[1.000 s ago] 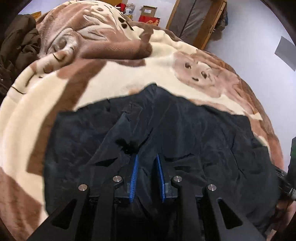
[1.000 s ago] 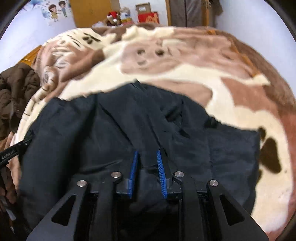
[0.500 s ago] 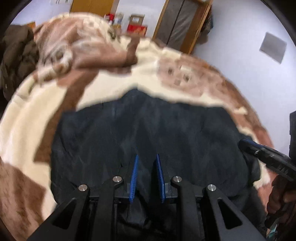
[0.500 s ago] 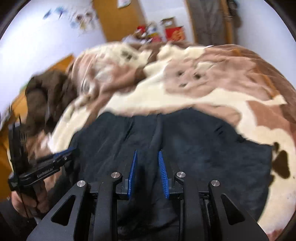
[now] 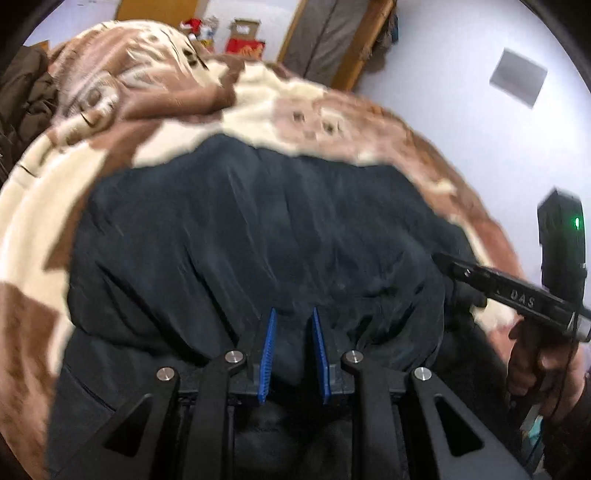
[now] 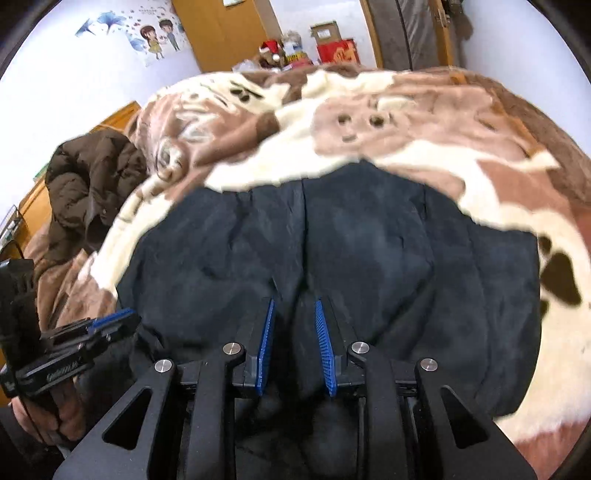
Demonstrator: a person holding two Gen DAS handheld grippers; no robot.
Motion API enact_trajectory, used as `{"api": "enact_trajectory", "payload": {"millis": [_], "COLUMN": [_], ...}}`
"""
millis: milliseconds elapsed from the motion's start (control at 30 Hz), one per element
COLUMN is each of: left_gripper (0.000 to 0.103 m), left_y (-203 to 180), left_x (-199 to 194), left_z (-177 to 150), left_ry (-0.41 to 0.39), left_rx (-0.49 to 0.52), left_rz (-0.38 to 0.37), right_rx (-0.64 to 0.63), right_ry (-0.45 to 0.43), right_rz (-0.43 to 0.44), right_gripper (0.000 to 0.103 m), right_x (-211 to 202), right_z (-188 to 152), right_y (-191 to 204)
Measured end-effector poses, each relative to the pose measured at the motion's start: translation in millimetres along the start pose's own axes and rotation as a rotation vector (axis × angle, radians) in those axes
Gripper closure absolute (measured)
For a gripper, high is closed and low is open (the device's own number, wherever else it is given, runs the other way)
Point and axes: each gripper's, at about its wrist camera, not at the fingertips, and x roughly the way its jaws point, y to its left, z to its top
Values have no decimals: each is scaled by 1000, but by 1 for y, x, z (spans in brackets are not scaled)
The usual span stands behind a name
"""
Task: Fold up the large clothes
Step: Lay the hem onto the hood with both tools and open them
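A large black garment [image 5: 258, 229] lies spread on a brown and cream blanket [image 5: 55, 177] on a bed; it also shows in the right wrist view [image 6: 369, 251]. My left gripper [image 5: 293, 325] is shut on a bunch of the garment's near edge. My right gripper [image 6: 293, 317] is shut on the same near edge further right. The right gripper shows at the right of the left wrist view [image 5: 454, 266]. The left gripper shows at the left of the right wrist view [image 6: 110, 321]. The cloth is stretched between the two.
A dark brown padded coat [image 6: 92, 177] lies heaped at the bed's left side. Boxes and toys [image 6: 325, 48] stand beyond the bed by a wooden door [image 6: 218, 29]. A white wall [image 5: 480, 110] runs along the right.
Both grippers have pulled back toward the near edge and apart, each holding the garment. The crumpled folds in the middle have flattened out and the cloth now lies smoother.
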Motion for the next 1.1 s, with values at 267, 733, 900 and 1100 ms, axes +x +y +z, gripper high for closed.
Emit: {"api": "enact_trajectory", "payload": {"millis": [267,733,900,1100], "left_gripper": [82,81,82,82], "left_y": [4,-9,-17,-42], "left_x": [43,43,17,-47], "left_z": [-7,-5,-2,-7], "left_ry": [56,67,50,-44], "left_rx": [-46,-27,-22,30], "left_rz": [35,99,119,175], "right_rx": [-3,-8,-15,-23], "right_ry": [37,39,24,-21], "right_rz": [-31,-58,-65,-63], "right_gripper": [82,82,79,66], "right_x": [33,36,8,-46], "right_z": [-8,-11,-8,-30], "right_y": [-11,-6,4,14]}}
